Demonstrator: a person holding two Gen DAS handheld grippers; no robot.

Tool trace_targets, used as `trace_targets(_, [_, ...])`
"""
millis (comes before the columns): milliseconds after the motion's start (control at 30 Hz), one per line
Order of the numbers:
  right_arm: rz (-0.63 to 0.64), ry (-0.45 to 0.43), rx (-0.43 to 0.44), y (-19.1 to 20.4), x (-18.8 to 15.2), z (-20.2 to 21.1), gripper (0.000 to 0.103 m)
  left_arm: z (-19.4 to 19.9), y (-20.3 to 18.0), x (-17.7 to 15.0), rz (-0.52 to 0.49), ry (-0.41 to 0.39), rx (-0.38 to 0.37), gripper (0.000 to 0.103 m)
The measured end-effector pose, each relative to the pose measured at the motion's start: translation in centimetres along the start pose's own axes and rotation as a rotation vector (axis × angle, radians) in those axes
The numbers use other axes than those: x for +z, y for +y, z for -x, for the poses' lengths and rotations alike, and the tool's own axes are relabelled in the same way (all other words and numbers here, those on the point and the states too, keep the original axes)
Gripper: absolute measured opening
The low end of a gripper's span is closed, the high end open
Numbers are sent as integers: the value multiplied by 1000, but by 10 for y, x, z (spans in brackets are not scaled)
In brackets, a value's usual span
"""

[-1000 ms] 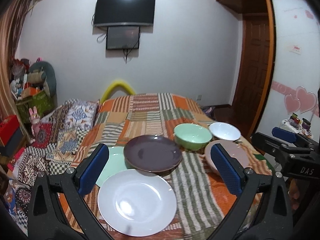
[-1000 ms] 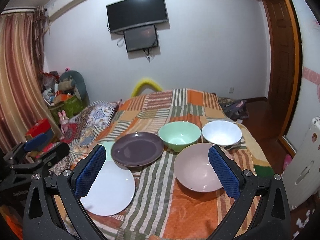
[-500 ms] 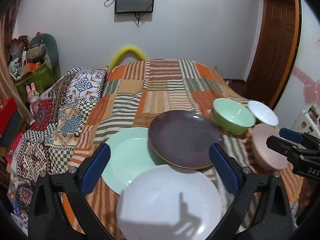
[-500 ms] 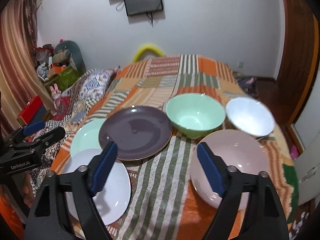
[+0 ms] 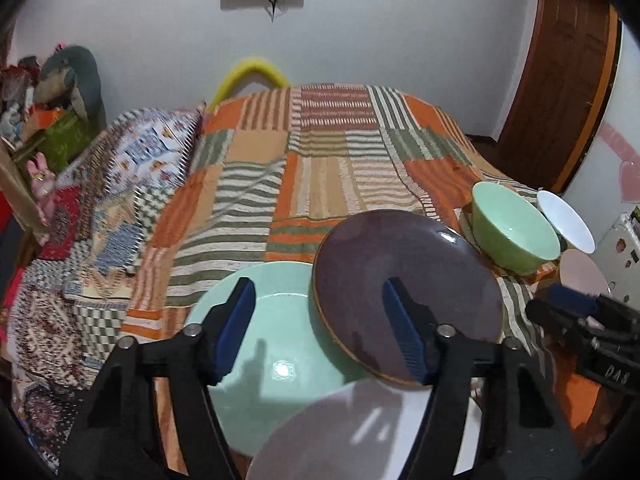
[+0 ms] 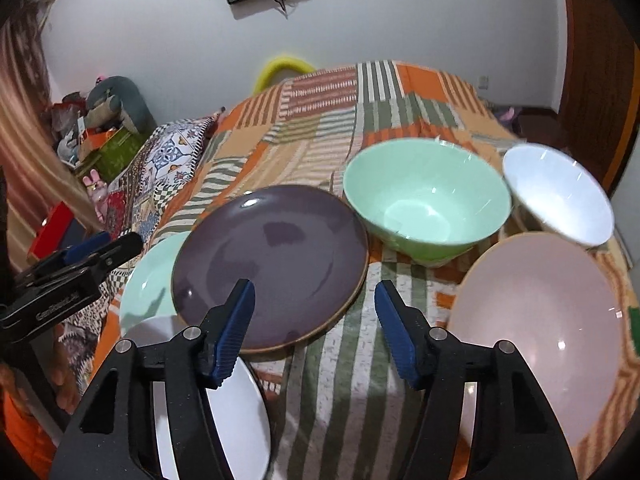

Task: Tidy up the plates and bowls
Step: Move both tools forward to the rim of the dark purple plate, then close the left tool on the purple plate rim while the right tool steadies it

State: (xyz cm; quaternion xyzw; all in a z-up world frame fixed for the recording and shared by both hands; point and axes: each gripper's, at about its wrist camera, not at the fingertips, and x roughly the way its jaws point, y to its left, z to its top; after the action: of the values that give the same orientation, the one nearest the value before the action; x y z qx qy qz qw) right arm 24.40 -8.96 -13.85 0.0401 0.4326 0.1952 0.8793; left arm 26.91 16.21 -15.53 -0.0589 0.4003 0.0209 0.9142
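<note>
Both grippers hang over the dishes on the patchwork bedspread (image 5: 332,152), jaws partly apart and closing, with nothing pressed between the pads. Going left to right, the left gripper (image 5: 320,332) points down at the mint plate (image 5: 260,344), which lies flat on the cloth with its right side tucked under the purple plate (image 5: 404,288). Its right finger stands in front of the purple plate's face; whether it touches cannot be told. The white plate (image 5: 360,436) lies nearest the camera, its far edge under the purple plate's near rim.

The right gripper (image 6: 314,320) hovers over the purple plate's near right rim and the striped cloth beside it. Further right stand the green bowl (image 6: 424,200), upright and just beside the purple plate, then the white bowl (image 6: 560,196) leaning against the pink bowl (image 6: 540,320), which is nearest and tilted toward the camera.

The main risk, judged from this layout, is the overlap: the purple plate rests on two others, so a pull on the mint or white plate would probably drag or tip it. Glazed rims give ribbed pads little to bite on, and a shallow pinch could let a plate swing and slip. The soft bedding may also sag under a pressing finger, and the leaning bowls might roll or knock together.
</note>
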Motion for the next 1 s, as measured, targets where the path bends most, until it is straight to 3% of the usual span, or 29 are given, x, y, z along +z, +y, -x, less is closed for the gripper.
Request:
trace_targets(200, [3,40,-1,0,-3,-13,54,-41,12,10,50,81,-73,50])
trace_targets(333, [-26,57,-20,-8,0,-21,47,-64,14,11,45,129,-87,38])
trace_targets(500, [-27,56,-56,-11,5,-27,46,-80,12,9,36,159,-95,28])
trace_targets(800, [-20,73,-109,-9,15,-41,45,-97,14,14,52,229,-139,24])
trace_targets(1000, [-16,64,-54,-8,15,-35,44,-93,24,10,97,235,-191,20])
